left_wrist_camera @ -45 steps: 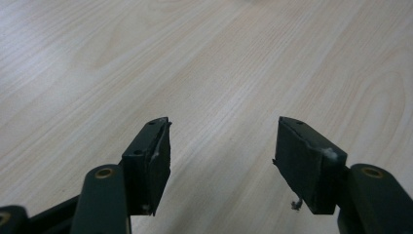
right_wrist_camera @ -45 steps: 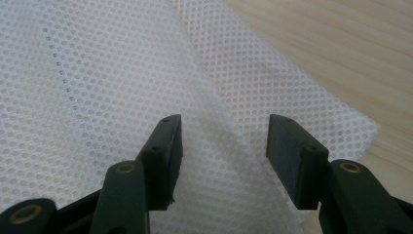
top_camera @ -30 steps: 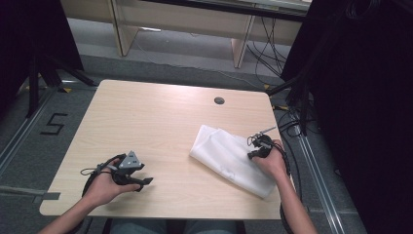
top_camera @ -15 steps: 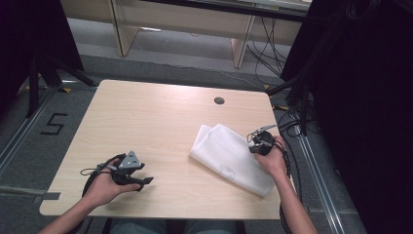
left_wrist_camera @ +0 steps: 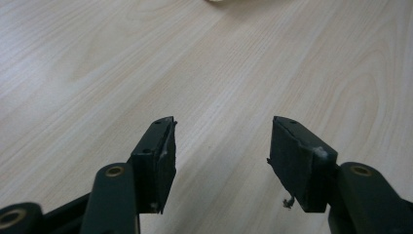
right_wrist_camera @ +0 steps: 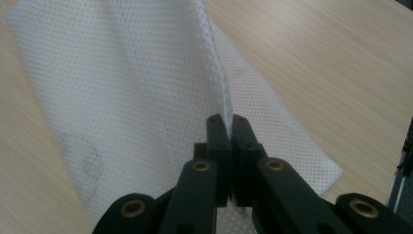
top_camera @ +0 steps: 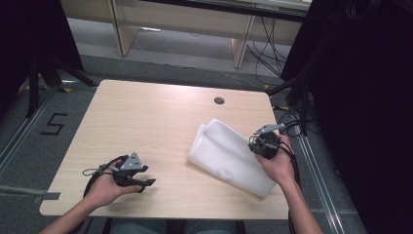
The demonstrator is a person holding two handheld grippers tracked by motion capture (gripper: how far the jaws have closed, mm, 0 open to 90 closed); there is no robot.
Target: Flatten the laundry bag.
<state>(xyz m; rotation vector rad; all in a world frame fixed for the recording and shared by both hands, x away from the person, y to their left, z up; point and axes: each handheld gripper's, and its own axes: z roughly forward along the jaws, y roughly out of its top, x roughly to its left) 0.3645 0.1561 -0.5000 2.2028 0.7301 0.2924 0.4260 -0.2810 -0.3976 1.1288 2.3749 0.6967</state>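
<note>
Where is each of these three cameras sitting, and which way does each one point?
High view: sits above the person's side, looks forward and down on the table; shows both forearms, the left gripper, the right gripper and the white cloth.
Left gripper view: rides on the left gripper, looks along its open jaws at bare tabletop.
Right gripper view: rides on the right gripper, looks along jaws shut on the white cloth's edge.
Shared: high and right gripper views both show the cloth on the table.

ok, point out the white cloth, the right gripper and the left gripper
white cloth (top_camera: 229, 156), high view, flat middle of the fabric.
right gripper (right_wrist_camera: 227, 127), right gripper view, tips shut on the cloth edge.
left gripper (left_wrist_camera: 221, 146), left gripper view, gap between its open tips.
</note>
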